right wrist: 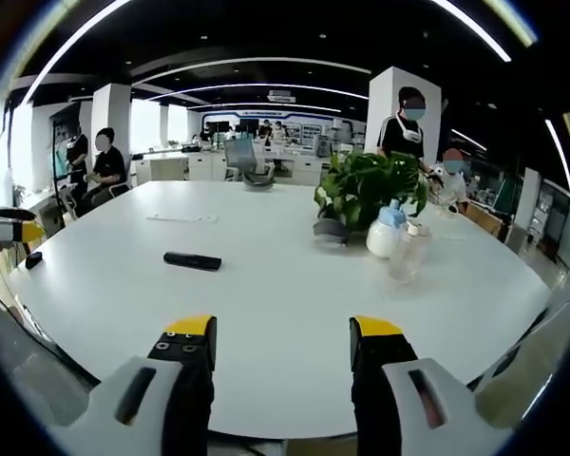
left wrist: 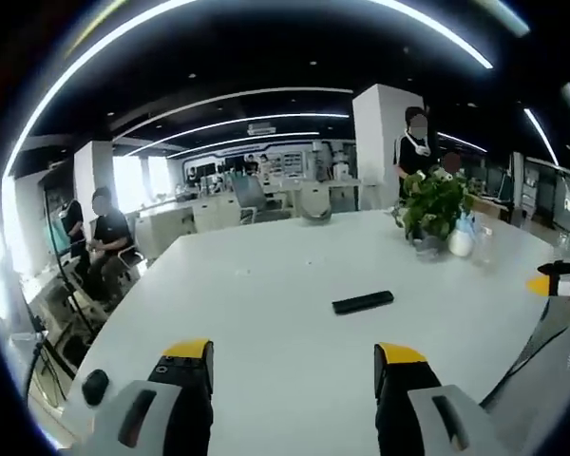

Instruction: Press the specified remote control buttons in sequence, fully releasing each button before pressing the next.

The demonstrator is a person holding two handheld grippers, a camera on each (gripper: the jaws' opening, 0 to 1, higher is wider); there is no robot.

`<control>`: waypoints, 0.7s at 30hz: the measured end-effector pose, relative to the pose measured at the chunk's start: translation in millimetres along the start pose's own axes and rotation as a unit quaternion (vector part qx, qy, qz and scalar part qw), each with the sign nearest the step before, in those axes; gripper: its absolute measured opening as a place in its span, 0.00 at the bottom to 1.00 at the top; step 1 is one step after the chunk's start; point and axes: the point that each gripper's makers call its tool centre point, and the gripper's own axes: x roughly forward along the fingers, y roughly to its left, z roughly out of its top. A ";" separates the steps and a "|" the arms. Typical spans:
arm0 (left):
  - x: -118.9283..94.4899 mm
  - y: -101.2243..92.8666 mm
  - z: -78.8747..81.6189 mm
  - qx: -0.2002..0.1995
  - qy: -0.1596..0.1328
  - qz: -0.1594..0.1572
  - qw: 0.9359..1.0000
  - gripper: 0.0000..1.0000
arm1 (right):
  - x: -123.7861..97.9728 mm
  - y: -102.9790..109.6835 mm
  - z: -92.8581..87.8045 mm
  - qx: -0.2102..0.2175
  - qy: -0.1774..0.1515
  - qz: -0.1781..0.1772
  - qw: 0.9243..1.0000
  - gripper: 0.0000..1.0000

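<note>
Hovering over the white table (left wrist: 266,294), the left gripper (left wrist: 294,366) holds its jaws wide and empty; the black remote control (left wrist: 363,302) lies ahead, just right of centre. The right gripper (right wrist: 281,342), equally wide and empty, has the remote control (right wrist: 192,260) ahead-left, a potted plant (right wrist: 366,190) beyond.

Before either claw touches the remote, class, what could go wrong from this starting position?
1. The remote lies loose on the smooth white table; a slanted press would likely push it along instead of working a button.
2. Both claws, left claw and right claw, are open and well short of it, and the buttons are too small to make out, so picking the wrong one is easy.
</note>
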 end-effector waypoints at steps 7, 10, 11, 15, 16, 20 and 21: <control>12.9 -4.2 4.4 0.020 0.012 -0.029 0.999 0.65 | 0.4 0.7 -1.3 -0.006 0.004 0.000 1.000 0.58; 17.0 -4.0 8.5 0.027 0.012 -0.037 0.999 0.65 | 0.6 0.8 -1.7 -0.007 0.006 0.001 1.000 0.58; 19.4 -4.3 9.7 0.028 0.016 -0.042 0.999 0.65 | 0.8 0.6 -1.9 -0.007 0.006 0.001 1.000 0.58; 25.7 -3.5 14.9 0.034 0.019 -0.048 0.998 0.64 | 1.7 0.8 -3.6 -0.011 0.011 0.000 1.000 0.58; 28.2 -4.8 17.1 0.034 0.019 -0.054 0.998 0.63 | 1.6 1.1 -3.5 -0.012 0.011 0.000 1.000 0.58; 36.9 -11.5 19.0 0.050 0.030 -0.073 0.996 0.60 | 1.7 1.5 -4.1 -0.015 0.013 0.000 1.000 0.58; 39.2 -14.5 19.6 0.053 0.031 -0.077 0.995 0.60 | 1.7 1.5 -4.2 -0.016 0.014 0.000 1.000 0.58</control>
